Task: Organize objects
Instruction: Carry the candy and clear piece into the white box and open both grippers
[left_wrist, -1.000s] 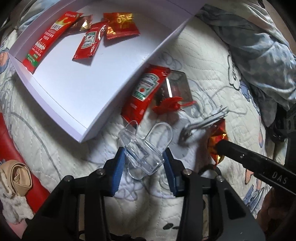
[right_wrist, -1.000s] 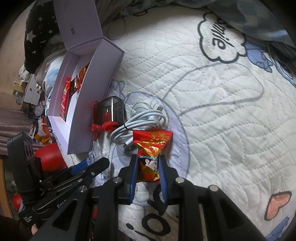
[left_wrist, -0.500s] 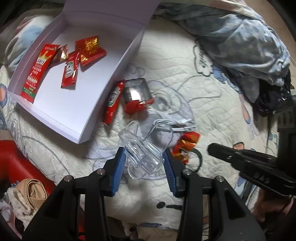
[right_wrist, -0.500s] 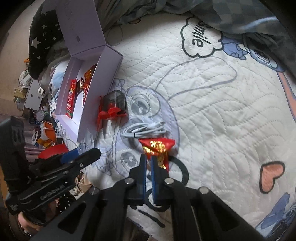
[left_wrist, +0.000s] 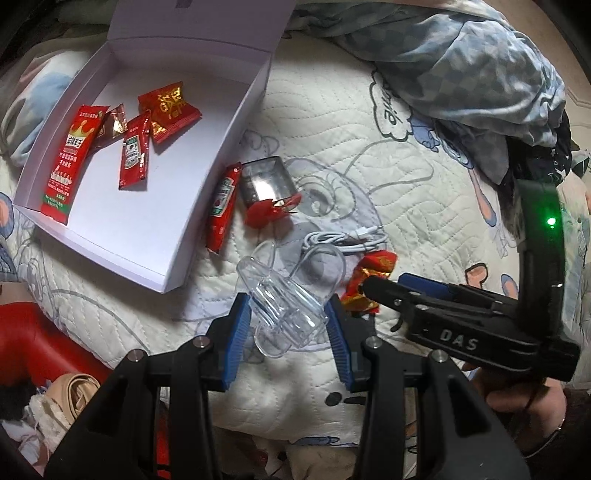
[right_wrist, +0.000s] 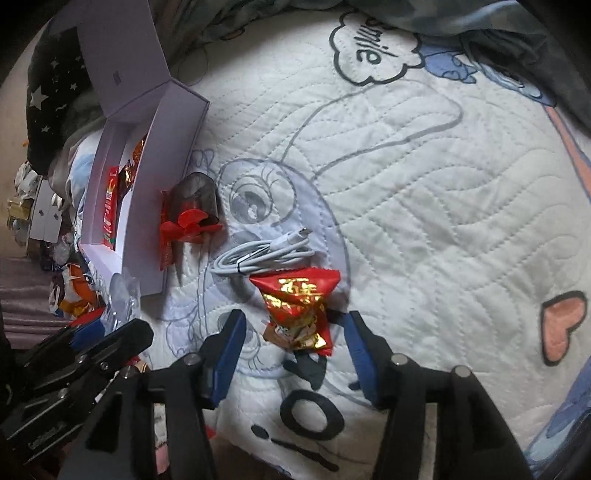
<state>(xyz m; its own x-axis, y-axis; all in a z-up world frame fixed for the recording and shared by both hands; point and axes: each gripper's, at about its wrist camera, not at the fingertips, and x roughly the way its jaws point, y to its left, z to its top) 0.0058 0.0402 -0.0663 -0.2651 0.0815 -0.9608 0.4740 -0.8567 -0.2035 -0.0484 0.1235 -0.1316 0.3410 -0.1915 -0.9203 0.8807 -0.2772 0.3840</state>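
Observation:
My left gripper (left_wrist: 288, 314) is shut on a clear plastic holder (left_wrist: 291, 291), held above the quilt. In the right wrist view my right gripper (right_wrist: 293, 332) has its jaws opening; a red and gold snack packet (right_wrist: 299, 302) lies on the quilt between the blue pads, touching neither. The same packet (left_wrist: 373, 273) shows in the left wrist view under the right gripper's tip (left_wrist: 373, 290). A white box (left_wrist: 207, 158) at upper left holds several red sauce packets (left_wrist: 133, 151). A ketchup packet (left_wrist: 221, 206) lies beside the box.
A coiled white cable (right_wrist: 266, 253) lies just beyond the snack packet. A small dark case with a red fan (right_wrist: 194, 218) sits by the box wall. Rumpled blue bedding (left_wrist: 480, 81) lies at upper right. A red object (left_wrist: 33, 332) is at lower left.
The left gripper rose with the clear holder. The right gripper closed on the snack packet, then opened wide, leaving the packet lying on the quilt between its pads.

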